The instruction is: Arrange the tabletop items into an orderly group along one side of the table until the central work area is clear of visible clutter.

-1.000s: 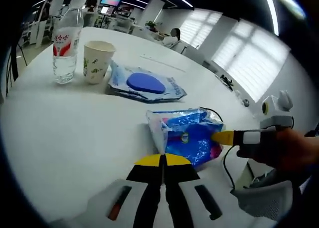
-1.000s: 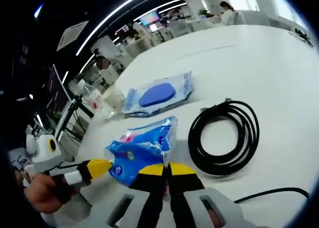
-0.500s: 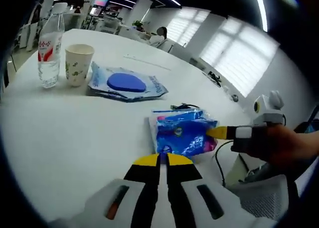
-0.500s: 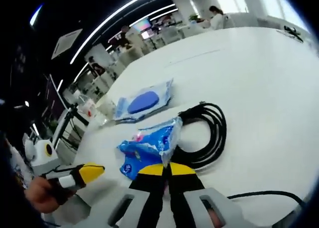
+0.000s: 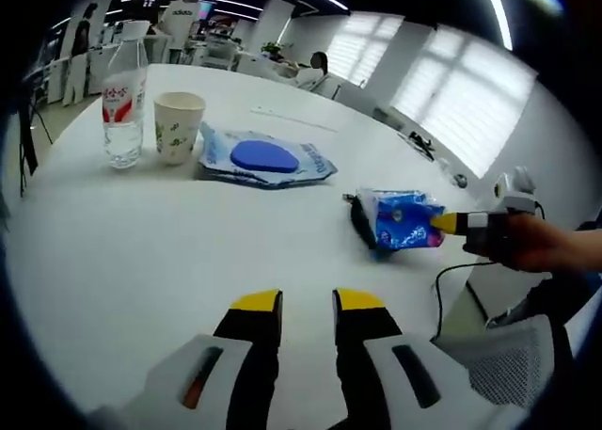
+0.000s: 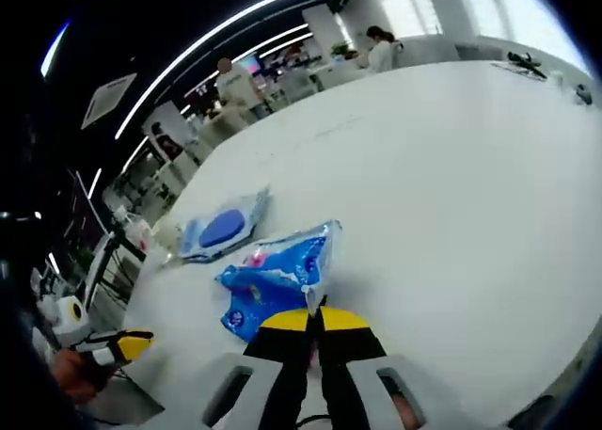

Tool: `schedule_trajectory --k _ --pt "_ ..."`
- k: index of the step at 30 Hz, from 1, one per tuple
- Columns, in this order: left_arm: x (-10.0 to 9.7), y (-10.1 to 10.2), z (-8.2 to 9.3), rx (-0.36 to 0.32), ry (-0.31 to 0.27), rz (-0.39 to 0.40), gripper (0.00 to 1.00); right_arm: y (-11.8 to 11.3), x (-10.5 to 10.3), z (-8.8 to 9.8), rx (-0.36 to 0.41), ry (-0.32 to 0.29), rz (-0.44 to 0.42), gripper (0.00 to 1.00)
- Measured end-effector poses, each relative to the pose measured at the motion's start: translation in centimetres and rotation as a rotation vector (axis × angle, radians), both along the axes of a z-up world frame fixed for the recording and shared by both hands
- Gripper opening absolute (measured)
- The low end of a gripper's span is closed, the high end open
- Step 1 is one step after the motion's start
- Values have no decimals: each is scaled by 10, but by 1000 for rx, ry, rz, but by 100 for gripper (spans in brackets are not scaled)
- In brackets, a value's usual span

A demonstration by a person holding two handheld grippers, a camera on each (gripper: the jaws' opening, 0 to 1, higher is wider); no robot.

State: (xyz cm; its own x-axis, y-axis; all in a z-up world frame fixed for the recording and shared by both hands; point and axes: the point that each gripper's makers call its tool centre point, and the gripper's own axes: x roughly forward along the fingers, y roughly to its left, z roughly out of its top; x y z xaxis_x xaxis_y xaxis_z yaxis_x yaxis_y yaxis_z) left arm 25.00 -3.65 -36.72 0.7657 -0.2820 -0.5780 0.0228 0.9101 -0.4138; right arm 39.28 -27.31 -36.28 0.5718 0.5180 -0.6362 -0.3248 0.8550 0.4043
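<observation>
Left gripper view: left gripper low over the white desk, yellow-tipped jaws parted by a clear gap, nothing between them. Far across the desk, a clear water bottle with a red label, upright; just beside it a paper cup, also upright. Next along, a flat blue-and-white packet with a dark blue oval on it, lying close to the cup. Well apart from that row, near the desk edge, a shiny blue snack bag lifted a little and pinched at its end by the right gripper, coming in from the right with a hand behind it. Under the bag a dark shape, perhaps a coiled black cable, too hidden to be sure. In the far background, office desks, bright windows and a seated person.

Right gripper view: right gripper with jaws pressed together on the near corner of the snack bag, the bag stretching away from the jaws over the desk. Beyond the bag, the blue-and-white packet flat on the desk, apart from the bag. At the lower left edge, the left gripper with its yellow tip, held in a hand, clear of the desk things. Wide bare desk to the right; people standing far behind in the office.
</observation>
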Motion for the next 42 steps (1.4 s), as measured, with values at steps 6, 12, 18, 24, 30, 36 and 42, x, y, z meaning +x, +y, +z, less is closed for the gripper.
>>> schedule_trajectory --k 6,12,18,24,30,36,42 --pt "-8 9 9 39 -15 19 31 -17 19 5 -7 -14 -11 0" --pt "-9 34 18 88 -35 64 38 -32 43 1 -11 -16 -15 0" --pt "-12 53 24 127 -37 98 42 -31 57 4 -8 -26 -13 0" --pt "-14 64 32 135 -53 122 43 -26 74 6 2 -32 -2 0" --pt "-20 78 34 142 -58 155 43 -20 99 -3 -5 -19 20 0" --pt "-28 82 40 138 -58 191 43 -3 119 -10 -19 3 66 0" --pt "-36 82 46 147 -48 218 44 14 138 -20 -23 20 94 0"
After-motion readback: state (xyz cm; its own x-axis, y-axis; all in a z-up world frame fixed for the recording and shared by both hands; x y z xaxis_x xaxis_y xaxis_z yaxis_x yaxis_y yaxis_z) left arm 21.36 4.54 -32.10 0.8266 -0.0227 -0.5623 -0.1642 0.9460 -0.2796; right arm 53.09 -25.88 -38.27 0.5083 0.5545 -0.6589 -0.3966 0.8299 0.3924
